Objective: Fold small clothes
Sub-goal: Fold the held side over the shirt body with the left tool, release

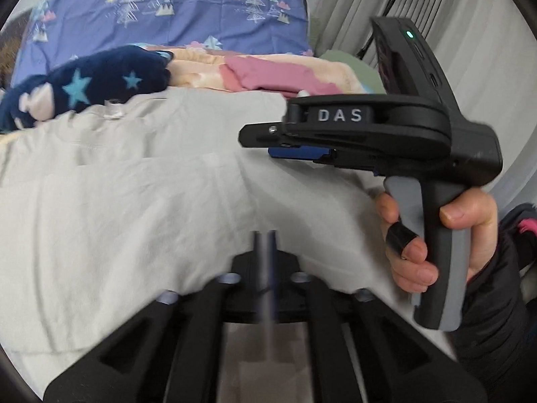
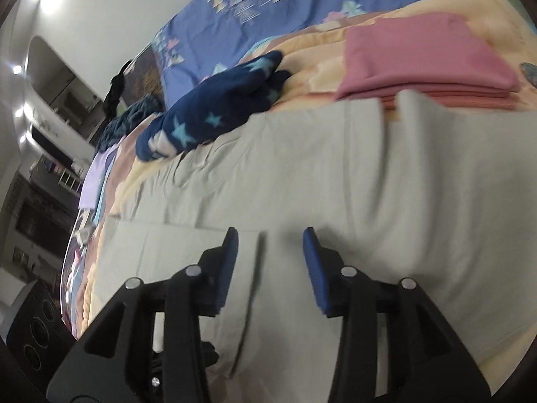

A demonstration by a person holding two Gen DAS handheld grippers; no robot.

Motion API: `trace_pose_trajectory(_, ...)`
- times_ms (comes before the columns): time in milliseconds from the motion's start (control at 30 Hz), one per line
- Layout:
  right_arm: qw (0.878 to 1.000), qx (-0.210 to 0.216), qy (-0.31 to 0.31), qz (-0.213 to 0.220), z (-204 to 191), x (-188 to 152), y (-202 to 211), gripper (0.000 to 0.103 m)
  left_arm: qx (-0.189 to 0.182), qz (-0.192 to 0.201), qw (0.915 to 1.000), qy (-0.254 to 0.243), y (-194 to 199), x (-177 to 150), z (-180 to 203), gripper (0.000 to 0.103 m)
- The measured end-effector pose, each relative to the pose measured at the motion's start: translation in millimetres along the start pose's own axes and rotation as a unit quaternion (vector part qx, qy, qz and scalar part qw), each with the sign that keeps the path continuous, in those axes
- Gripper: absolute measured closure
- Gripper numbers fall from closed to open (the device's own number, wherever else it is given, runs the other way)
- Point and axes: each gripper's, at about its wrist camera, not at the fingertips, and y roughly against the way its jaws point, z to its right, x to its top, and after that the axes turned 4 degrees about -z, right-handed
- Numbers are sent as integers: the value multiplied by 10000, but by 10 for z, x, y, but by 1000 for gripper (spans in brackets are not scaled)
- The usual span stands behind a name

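Note:
A pale grey garment (image 1: 151, 184) (image 2: 335, 174) lies spread on the bed, with folds and a crease line in it. In the left wrist view my left gripper (image 1: 265, 245) hovers over its near part. Its fingers are blurred and stand almost together, with no cloth visible between them. My right gripper (image 2: 270, 248) is open above the same garment; a crease of cloth runs between the blue pads (image 2: 231, 262) without touching them. From the left wrist view, the right gripper (image 1: 265, 141) shows side-on, held in a hand (image 1: 470, 215) and pointing left.
A navy fleece piece with blue stars (image 1: 84, 84) (image 2: 218, 100) lies beyond the grey garment. A folded pink stack (image 1: 268, 74) (image 2: 419, 57) rests on a peach blanket (image 2: 319, 60). A blue tree-print cover (image 1: 184, 10) is behind, curtains (image 1: 352, 6) at right. The bed's edge drops at left (image 2: 77, 235).

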Motion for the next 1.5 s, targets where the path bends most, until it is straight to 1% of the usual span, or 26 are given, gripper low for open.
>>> trace_pose_trajectory(67,9998,120,97,-149,-107,-20,-116,44,233,83,9996,-164,-6,-81,51,43)
trace_pose_trajectory(100,9996,136,171,-194,-158,-47,-127,40,187,-25,9995,-239,-48,-105,36,43)
trace_pose_trajectory(133,9995,89,240,-197,-173,-53,-150,52,168,-181,9993,-274,-109,-131,45,43)
trace_pose_trajectory(167,9990,-73,402,-162,-241,-58,-217,70,272,-226,9989,-321,-152,-149,54,46)
trace_pose_trajectory(200,9983,-150,532,-157,-284,-59,-251,98,326,-222,9986,-364,-147,-144,47,58)
trace_pose_trajectory(233,9982,-99,548,-208,-272,-58,-220,99,324,-213,9985,-384,-135,-122,32,72)
trace_pose_trajectory(267,9987,38,500,-87,-284,-36,-158,99,297,-213,9986,-386,-119,-91,10,96)
trace_pose_trajectory(400,9950,397,518,757,-385,139,422,100,-202,409,9989,57,217,221,-136,98)
trace_pose_trajectory(467,9912,261,636,1135,-412,234,661,99,-413,694,9967,67,345,373,-87,97)
trace_pose_trajectory(533,9910,-29,657,1166,-345,341,725,97,-382,759,9964,-46,345,449,-2,97)
trace_pose_trajectory(567,9920,-266,568,1100,-263,372,686,90,-328,701,9970,-60,286,447,35,94)
trace_pose_trajectory(600,9916,-622,445,1042,-182,374,620,72,-263,580,9980,-23,193,414,41,74)
trace_pose_trajectory(633,9888,-1092,294,972,-85,368,543,55,-174,441,9989,47,134,350,28,62)
trace_pose_trajectory(667,9841,-1508,113,928,32,321,495,56,-120,350,9992,127,120,285,10,53)
trace_pose_trajectory(700,9840,-1514,-14,939,127,244,491,57,-177,297,9992,180,111,246,-31,53)
trace_pose_trajectory(767,9910,-1041,-121,829,243,101,519,57,-194,209,9994,190,202,163,-141,52)
trace_pose_trajectory(900,9934,-797,323,760,98,-98,601,57,680,405,9964,303,671,-128,-562,44)
trace_pose_trajectory(1000,9927,-634,811,624,-125,-260,573,57,1623,569,9842,415,990,-370,-996,40)
trace_pose_trajectory(1067,9927,-353,1063,453,-236,-367,532,58,2080,498,9737,787,1127,-506,-1372,40)
trace_pose_trajectory(1100,9912,-539,1173,281,-270,-424,464,54,2345,440,9649,1102,1219,-626,-1583,40)
trace_pose_trajectory(1133,9861,-1016,1313,53,-299,-478,340,53,2581,359,9552,1406,1271,-716,-1772,40)
trace_pose_trajectory(1167,9699,-1907,1501,-211,-313,-532,152,55,2653,277,9485,1711,1324,-802,-1945,40)
trace_pose_trajectory(1200,9627,-2154,1617,-250,-345,-566,78,55,2485,245,9489,1932,1364,-856,-2060,40)
trace_pose_trajectory(1267,9612,-2293,1529,-87,-501,-541,130,53,1866,268,9550,2289,1411,-917,-2252,40)
trace_pose_trajectory(1367,9694,-1767,1689,224,-937,-387,279,53,1241,380,9586,2535,1417,-892,-2465,40)
trace_pose_trajectory(1500,9600,-1333,2456,198,-1767,-209,181,53,665,695,9549,2809,1315,-937,-2606,41)
